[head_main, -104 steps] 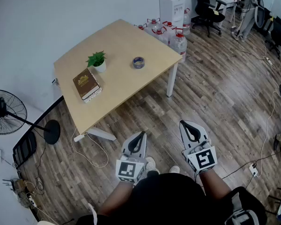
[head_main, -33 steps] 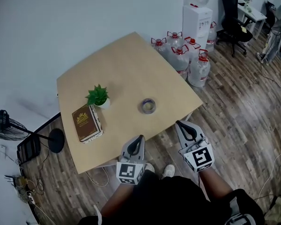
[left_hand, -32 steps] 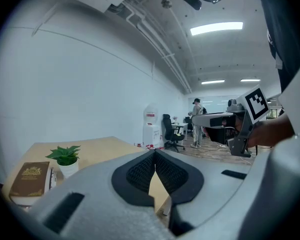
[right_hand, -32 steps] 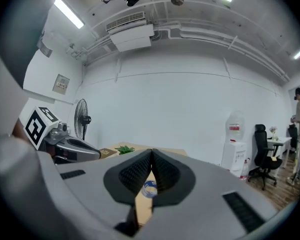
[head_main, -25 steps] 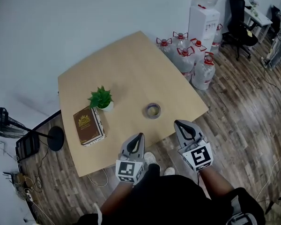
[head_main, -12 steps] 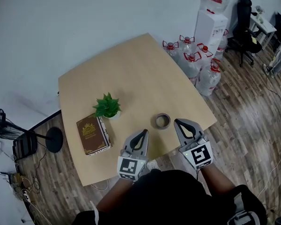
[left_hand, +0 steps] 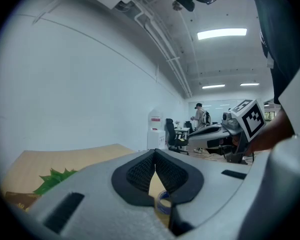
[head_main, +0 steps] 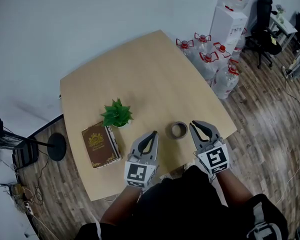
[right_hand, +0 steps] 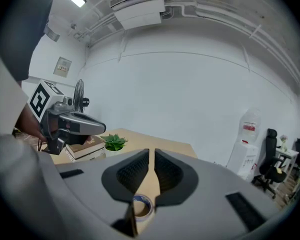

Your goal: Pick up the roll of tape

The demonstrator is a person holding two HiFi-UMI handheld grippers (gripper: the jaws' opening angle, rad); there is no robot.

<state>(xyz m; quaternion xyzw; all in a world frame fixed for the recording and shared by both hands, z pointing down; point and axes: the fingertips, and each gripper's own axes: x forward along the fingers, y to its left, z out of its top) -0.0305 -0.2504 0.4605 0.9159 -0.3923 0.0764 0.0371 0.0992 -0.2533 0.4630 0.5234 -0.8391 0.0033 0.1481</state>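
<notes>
With jaws just cracking open and empty, your right gripper (head_main: 194,124) may shove the greyish ring-shaped roll of tape (head_main: 178,136) at its 9 o'clock aside; your left gripper (head_main: 154,133) is pressed together.

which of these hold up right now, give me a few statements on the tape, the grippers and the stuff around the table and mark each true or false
1. The roll of tape lies flat on the table. True.
2. The right gripper is clamped on the roll of tape. False: its jaws have just been opening to a narrow slit with nothing between them, and the roll lies apart from it.
3. The potted plant stands beside the book. True.
4. The left gripper has its jaws spread wide. False: they are together and empty.
5. The water bottles stand on the table. False: they stand on the floor beside it.
</notes>
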